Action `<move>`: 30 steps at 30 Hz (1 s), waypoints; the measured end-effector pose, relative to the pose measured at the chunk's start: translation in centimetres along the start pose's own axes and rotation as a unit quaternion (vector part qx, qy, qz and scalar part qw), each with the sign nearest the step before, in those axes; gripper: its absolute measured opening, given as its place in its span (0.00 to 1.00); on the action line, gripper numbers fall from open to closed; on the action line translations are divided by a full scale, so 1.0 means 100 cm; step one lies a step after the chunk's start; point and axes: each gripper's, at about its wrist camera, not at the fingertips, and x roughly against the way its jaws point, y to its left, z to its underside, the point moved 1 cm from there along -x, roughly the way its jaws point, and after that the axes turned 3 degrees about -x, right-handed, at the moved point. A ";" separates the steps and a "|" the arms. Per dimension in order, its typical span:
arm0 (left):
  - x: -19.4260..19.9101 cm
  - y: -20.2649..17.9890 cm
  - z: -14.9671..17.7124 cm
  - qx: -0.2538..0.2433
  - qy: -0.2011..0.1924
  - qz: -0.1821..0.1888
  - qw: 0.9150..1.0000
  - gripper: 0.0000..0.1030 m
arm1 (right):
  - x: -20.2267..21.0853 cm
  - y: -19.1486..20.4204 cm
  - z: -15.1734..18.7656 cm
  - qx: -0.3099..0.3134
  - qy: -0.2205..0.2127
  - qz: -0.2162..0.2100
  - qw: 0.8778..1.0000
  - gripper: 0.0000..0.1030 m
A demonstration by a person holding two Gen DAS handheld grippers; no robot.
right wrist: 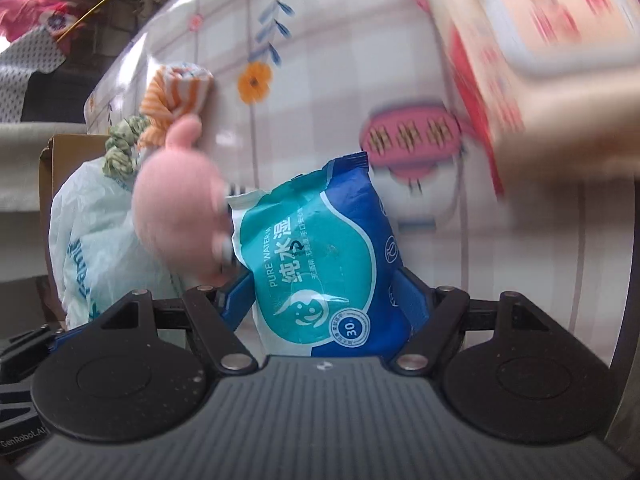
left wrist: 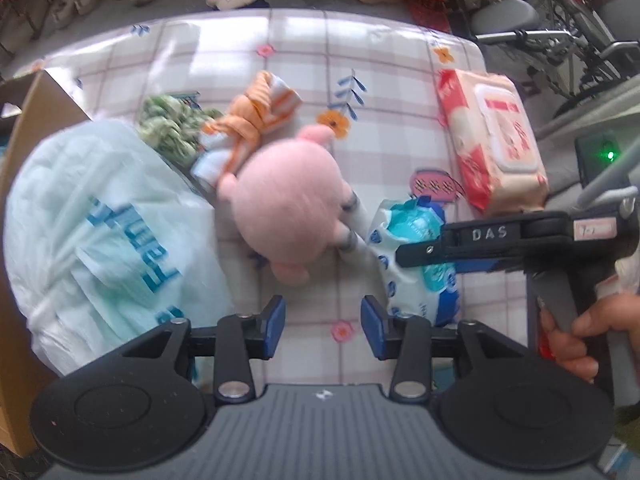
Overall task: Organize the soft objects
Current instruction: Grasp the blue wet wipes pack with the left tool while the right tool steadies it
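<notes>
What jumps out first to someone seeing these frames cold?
The pink plush toy lying mid-table on the checked floral cloth, against a big white plastic bag at its left. Next, the blue wet-wipes pack sitting between the right hand-held gripper's jaws; the left hand-held gripper is empty.

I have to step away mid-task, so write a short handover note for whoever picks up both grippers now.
Left gripper: open, empty, above the tablecloth near the pink plush.
Right gripper: jaws around the blue wipes pack; grip looks closed on it.
Bigger red wipes pack lies at the cloth's right edge; orange cloth and green cloth lie behind the plush, white bag to its left by the cardboard box.
Done: nothing visibly sorted. Left: everything.
</notes>
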 end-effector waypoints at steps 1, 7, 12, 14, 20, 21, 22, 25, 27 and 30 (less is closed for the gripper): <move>-0.002 -0.004 0.004 0.000 0.004 0.009 1.000 0.46 | -0.001 -0.005 0.009 -0.014 0.008 -0.004 1.000 0.72; -0.028 -0.022 0.019 -0.008 0.046 0.052 0.998 0.63 | 0.005 -0.020 0.039 -0.069 0.021 -0.052 0.996 0.75; -0.050 -0.025 0.018 0.017 0.049 0.063 0.997 0.74 | 0.012 -0.030 0.025 -0.104 -0.015 -0.078 0.991 0.79; -0.056 -0.028 0.015 0.018 0.050 0.064 0.997 0.75 | 0.004 -0.034 0.015 -0.118 -0.011 -0.090 0.989 0.80; -0.069 -0.044 0.015 -0.014 0.056 0.042 0.997 0.81 | -0.013 -0.031 0.011 -0.141 0.028 -0.140 0.980 0.81; -0.073 -0.047 0.016 -0.021 0.061 0.035 0.997 0.82 | -0.015 -0.029 0.012 -0.142 0.032 -0.141 0.979 0.81; -0.077 -0.048 0.017 -0.023 0.068 0.028 0.997 0.82 | -0.017 -0.029 0.013 -0.144 0.034 -0.142 0.979 0.81; -0.083 -0.049 0.021 -0.014 0.077 0.028 0.997 0.82 | -0.017 -0.031 0.016 -0.150 0.021 -0.129 0.980 0.81; -0.084 -0.048 0.024 -0.007 0.078 0.031 0.996 0.82 | -0.017 -0.039 0.016 -0.162 0.016 -0.124 0.979 0.81; -0.083 -0.046 0.027 -0.003 0.076 0.036 0.996 0.82 | -0.027 -0.044 0.018 -0.181 0.040 -0.138 0.973 0.83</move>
